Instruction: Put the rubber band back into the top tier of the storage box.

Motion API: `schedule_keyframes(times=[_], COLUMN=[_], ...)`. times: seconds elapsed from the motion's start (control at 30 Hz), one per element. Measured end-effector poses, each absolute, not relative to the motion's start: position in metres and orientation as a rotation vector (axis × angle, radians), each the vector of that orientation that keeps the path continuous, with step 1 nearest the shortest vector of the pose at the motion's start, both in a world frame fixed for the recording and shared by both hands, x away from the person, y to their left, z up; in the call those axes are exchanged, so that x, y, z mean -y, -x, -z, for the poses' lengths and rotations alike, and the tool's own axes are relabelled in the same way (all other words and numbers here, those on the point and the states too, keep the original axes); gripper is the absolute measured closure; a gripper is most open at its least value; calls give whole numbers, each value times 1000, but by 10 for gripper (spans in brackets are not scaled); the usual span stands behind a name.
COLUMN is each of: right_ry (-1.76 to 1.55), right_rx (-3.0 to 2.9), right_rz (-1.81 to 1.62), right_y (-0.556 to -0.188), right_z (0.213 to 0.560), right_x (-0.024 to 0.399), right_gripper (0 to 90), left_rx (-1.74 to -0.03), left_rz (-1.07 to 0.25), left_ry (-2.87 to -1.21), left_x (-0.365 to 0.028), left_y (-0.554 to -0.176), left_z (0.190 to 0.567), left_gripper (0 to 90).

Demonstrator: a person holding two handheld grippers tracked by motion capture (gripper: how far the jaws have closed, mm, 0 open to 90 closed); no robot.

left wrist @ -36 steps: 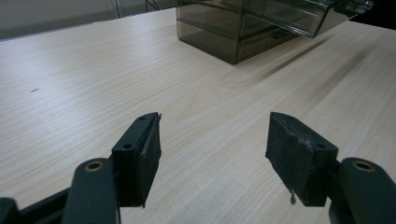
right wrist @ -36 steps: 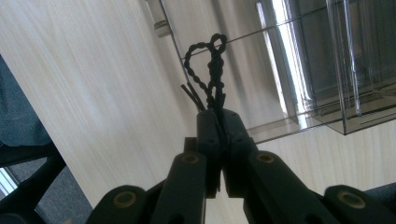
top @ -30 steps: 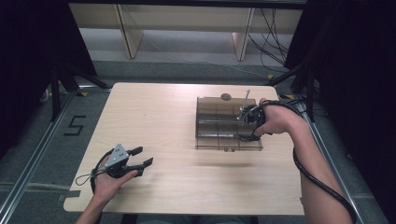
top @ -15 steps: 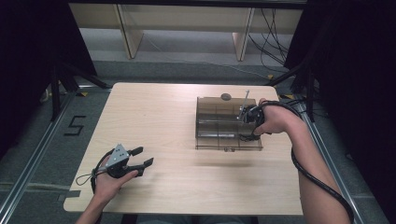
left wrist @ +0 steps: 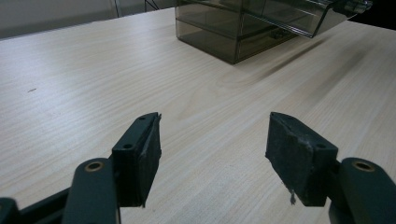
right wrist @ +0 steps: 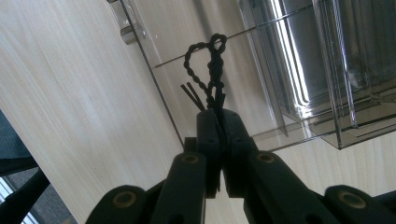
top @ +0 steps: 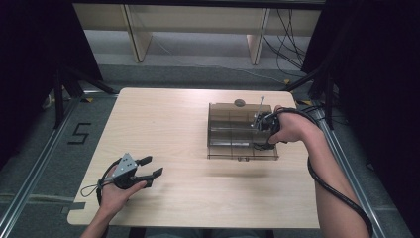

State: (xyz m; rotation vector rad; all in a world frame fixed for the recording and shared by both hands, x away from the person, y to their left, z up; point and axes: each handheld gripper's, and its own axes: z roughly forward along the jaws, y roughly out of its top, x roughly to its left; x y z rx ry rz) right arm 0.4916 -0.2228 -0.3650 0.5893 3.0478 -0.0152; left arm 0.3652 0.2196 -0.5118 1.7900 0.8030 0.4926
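Note:
A smoky clear plastic organiser box [top: 241, 132] with several compartments stands on the right half of the table; its corner [left wrist: 243, 28] shows far off in the left gripper view. My right gripper [top: 262, 130] hangs over the box's right end, shut on a thin black twisted cord [right wrist: 210, 70] whose loop sticks out past the pads above a compartment [right wrist: 322, 60]. My left gripper [top: 150, 166] rests low near the table's front left, its jaws wide apart with bare wood between the pads [left wrist: 147, 149].
A small dark round object [top: 239, 102] lies on the table just behind the box. The light wooden table [top: 163, 124] has its edge close to the left hand. A black cable [top: 337, 186] trails along the right forearm. Shelving and cables stand behind the table.
The right hand has shifted very slightly over the box. The left hand and its gripper have stayed put.

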Motion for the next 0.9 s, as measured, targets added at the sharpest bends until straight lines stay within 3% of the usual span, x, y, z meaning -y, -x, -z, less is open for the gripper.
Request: schedule_keyframes(times=[0.9], right_ry=[-620], right_rx=[-3044], right_rz=[37], right_y=[-497], right_z=[376], right_x=[225], right_gripper=[881], left_rx=[-801], left_rz=[-488], left_ry=[-1781], left_x=[-220], left_y=[-365], left_z=[512], left_gripper=[349])
